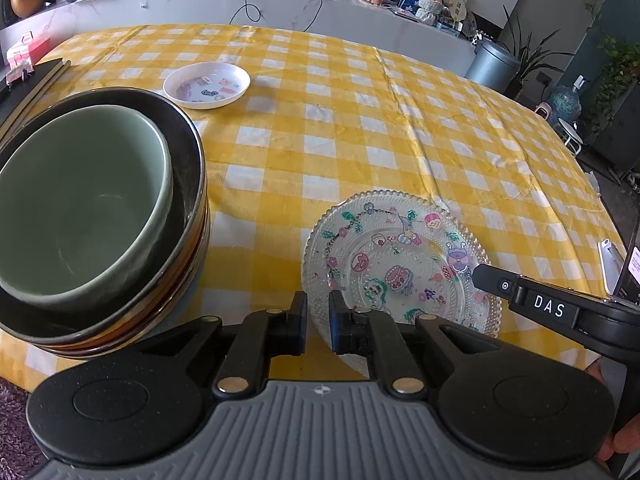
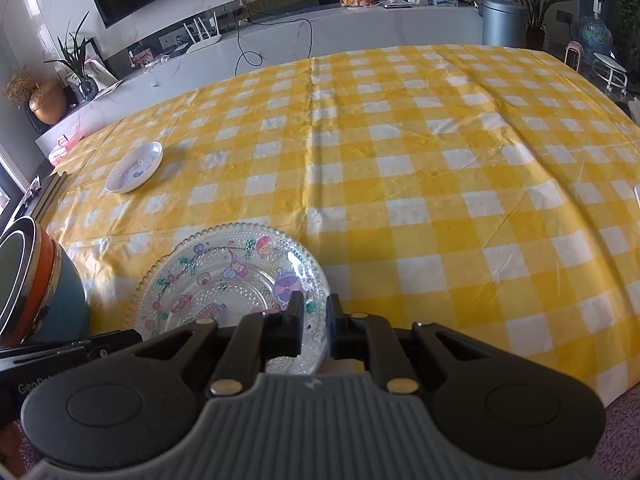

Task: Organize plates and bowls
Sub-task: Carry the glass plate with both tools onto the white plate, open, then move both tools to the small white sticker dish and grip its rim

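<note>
Clearly the risk starts at the left: a pale green ceramic bowl (image 1: 80, 204) sits nested atop a stack of dark-rimmed bowls (image 1: 192, 216), off-centre toward its left, so a knock could topple it. Just right of it, the left tool (image 1: 318, 312) is clenched on the near-left rim of the clear beaded glass plate with cartoon prints (image 1: 400, 256), while the right tool (image 2: 314, 316) is clenched on its near-right rim. Glass is slippery; uneven lifting could tilt it out of either pinch. It lies flat, face up, on the near part of the yellow checked surface (image 2: 440, 184); being round, it has no long axis. A small white printed dish (image 1: 207, 85) waits far left.
</note>
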Demonstrator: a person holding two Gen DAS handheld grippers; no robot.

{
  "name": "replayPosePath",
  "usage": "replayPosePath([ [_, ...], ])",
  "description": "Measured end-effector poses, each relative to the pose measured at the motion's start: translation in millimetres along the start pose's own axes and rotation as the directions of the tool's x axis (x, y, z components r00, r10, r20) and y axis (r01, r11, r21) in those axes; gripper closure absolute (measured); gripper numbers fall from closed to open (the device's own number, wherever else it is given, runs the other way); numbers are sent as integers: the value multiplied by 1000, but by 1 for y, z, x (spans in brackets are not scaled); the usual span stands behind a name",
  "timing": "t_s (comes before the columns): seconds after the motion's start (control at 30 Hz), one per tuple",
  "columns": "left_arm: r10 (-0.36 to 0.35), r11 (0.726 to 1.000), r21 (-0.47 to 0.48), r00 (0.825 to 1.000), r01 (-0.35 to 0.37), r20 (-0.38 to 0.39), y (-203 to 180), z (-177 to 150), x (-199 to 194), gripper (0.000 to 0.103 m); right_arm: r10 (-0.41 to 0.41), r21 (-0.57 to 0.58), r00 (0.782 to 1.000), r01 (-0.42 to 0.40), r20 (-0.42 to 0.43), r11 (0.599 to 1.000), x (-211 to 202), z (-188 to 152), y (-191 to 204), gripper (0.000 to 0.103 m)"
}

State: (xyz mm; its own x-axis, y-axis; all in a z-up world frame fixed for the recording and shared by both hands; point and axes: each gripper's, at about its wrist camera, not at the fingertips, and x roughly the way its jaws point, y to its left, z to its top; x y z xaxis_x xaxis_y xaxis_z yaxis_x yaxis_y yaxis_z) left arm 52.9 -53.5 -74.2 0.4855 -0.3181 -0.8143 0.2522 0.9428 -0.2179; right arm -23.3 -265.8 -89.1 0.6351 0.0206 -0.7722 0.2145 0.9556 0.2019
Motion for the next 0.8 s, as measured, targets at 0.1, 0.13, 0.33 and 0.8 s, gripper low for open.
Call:
replayPosePath([
  [0.1,6,1000,9,1000,-6,1,-2,1,0,91,-5,-3,1000,5,-4,1000,1,-1,0,90],
  [0.13,5,1000,11,1000,-5,2,-2,1,0,91,-4,-3,1000,4,-3,1000,1,-1,0,90],
  [0.33,5,1000,13,1000,-5,9,-2,1,-1,82,25,16,1000,-25,1,1000,-1,0,-2,83],
  [0.8,-45,996,84,998,42,35,-20,12,-27,61,46,-4,995,-46,86,999,-16,12,5,70],
])
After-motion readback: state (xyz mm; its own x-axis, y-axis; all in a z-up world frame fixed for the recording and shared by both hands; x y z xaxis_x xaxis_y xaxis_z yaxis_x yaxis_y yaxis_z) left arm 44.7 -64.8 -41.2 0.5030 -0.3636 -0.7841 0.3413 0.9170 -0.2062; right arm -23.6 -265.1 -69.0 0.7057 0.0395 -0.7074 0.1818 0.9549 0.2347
